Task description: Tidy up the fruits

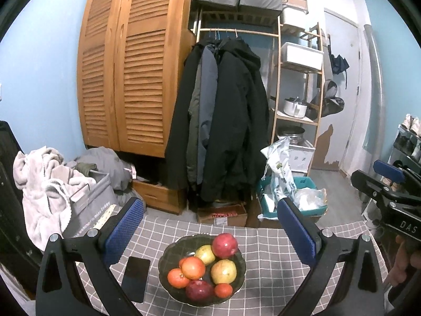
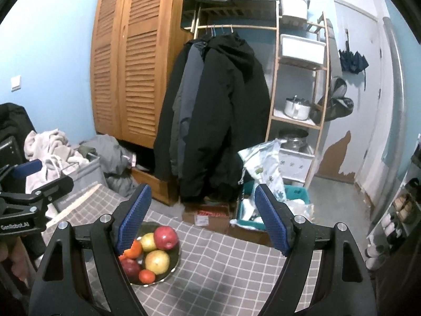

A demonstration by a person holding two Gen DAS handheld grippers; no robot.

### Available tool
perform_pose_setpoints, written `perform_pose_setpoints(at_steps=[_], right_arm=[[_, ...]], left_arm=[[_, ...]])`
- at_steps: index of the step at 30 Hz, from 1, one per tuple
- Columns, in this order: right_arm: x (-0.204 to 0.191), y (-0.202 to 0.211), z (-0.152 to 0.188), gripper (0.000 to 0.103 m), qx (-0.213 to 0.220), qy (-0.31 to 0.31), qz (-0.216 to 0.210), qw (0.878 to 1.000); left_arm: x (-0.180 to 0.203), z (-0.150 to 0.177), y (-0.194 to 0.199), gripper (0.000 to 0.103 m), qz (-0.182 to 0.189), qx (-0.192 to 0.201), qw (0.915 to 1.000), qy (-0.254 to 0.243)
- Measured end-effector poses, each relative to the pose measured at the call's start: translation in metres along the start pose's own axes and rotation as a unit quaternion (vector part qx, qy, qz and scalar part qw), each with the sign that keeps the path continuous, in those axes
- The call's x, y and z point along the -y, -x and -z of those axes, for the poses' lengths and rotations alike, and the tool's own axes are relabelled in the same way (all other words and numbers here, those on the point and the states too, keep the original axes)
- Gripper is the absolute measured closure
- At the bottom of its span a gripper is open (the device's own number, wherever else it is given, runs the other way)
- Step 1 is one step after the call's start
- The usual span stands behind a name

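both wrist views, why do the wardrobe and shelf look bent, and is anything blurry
Left wrist view: fisheye bows the wardrobe and shelf outward, corners black; fruit bowl sharp. Right wrist view: same bowing, white bin slightly smeared, soft shadow on the tablecloth.

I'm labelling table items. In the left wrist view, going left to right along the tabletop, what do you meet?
Phone → bowl of fruit → bare checked tablecloth.
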State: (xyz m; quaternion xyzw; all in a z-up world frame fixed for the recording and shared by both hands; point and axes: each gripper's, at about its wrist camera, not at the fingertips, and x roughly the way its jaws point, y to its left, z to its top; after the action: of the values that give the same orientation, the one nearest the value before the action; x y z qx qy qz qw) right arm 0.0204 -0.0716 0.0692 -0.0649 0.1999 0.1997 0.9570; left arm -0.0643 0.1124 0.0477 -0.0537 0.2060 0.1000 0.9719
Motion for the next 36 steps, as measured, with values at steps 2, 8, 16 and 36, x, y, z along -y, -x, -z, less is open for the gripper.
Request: perform_pose_setpoints(at_steps=[2,8,16,36], right_arm=[[0.0019,0.003,-0.0018,0.023,0.005,-0.004,-0.003,1.0],[0.0023,0.0046,-0.0022,0.023,0.007,-0.006,-0.003,1.0],[0.0022,0.0038,-0.0029,0.023,0.004,-0.004,-0.003,1.0],[0.0051,0.0039,0.0018,0.023,0.008,-0.007,-0.002,1.0]], left_arm=[[0.0006,-0.0011,0.0015,0.001,0.001,0.001,1.0,0.0],[0.0028,-0.0022,0.0034,0.001,0.0,0.003,1.0,-0.003],[0.0035,-0.0024,0.0032,0.001,0.0,0.0,1.0,-0.002],[0.0059,-0.0008,0.0017,0.001,0.001,-0.004,1.0,-0.003]])
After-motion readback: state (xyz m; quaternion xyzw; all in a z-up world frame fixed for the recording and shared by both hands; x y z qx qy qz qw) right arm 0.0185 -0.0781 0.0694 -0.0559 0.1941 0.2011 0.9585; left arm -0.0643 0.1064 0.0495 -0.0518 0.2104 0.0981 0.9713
